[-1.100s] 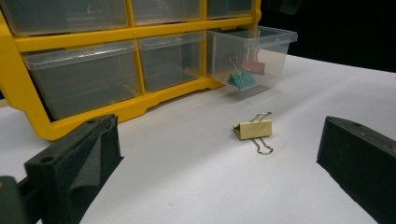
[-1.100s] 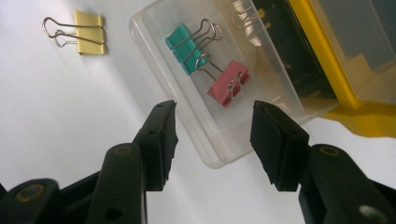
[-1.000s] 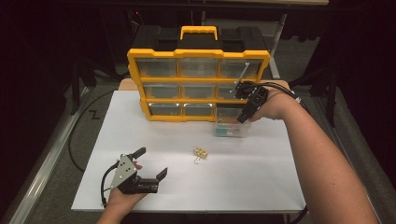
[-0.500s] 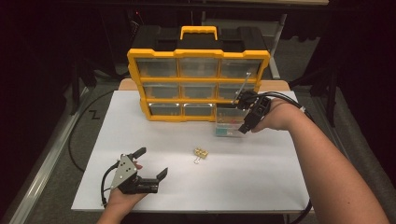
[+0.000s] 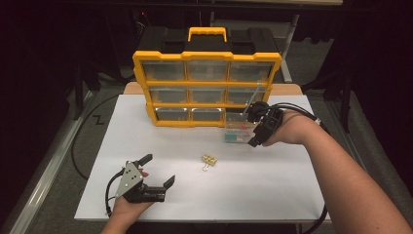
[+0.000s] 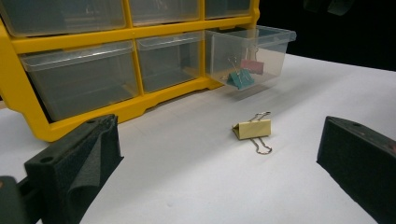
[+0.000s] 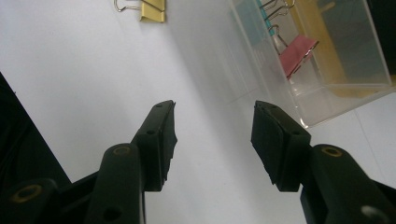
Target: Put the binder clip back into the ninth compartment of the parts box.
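High view: right tongs [image 5: 257, 127] are hanging apart, empty, beside the pulled-out clear drawer [image 5: 238, 127] of the yellow organizer [image 5: 207, 87]; yellow binder clip [image 5: 209, 160] is lying on the tabletop [image 5: 272, 185] in front of the organizer.

Left gripper view: left tongs [image 6: 219, 168] are sitting wide apart, facing the clip [image 6: 252, 129].

Right gripper view: clip [image 7: 152, 10] is looking light, stiff and slick, so I'd grip its folded body, not the wire loops.

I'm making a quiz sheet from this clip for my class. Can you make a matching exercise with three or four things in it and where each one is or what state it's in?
Things:
1. yellow binder clip
2. pink binder clip
3. clear drawer
4. left gripper

Places or states:
A. pulled out of the organizer's bottom row
B. open, low over the table's near left part
C. loose on the white tabletop
D. inside the pulled-out drawer

Pairs: 1-C, 2-D, 3-A, 4-B
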Demonstrator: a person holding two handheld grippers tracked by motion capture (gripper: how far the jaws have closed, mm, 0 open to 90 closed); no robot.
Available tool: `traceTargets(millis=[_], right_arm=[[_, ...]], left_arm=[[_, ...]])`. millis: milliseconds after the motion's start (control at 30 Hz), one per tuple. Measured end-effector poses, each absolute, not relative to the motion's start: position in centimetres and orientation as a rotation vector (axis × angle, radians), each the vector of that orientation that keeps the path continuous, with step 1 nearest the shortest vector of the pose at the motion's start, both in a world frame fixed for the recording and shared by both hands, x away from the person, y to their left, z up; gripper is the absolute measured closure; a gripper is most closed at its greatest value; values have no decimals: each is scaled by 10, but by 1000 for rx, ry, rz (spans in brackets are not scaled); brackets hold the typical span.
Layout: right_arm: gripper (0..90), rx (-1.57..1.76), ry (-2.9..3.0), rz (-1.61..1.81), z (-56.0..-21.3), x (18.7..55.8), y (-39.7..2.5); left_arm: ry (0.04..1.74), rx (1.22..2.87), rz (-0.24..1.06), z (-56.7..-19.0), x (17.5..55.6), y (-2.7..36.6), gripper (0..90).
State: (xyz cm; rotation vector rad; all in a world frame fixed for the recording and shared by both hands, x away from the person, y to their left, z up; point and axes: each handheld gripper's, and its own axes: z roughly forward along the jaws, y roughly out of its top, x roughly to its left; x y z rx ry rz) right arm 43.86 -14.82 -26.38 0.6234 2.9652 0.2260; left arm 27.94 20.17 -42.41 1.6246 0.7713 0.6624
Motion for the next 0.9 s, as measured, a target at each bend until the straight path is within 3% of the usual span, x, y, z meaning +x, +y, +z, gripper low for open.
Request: traceTargets(millis=[900], right_arm=[[452, 580, 3039, 210, -305, 419, -141]], left_arm=[[764, 1627, 659, -424, 279, 200, 2]])
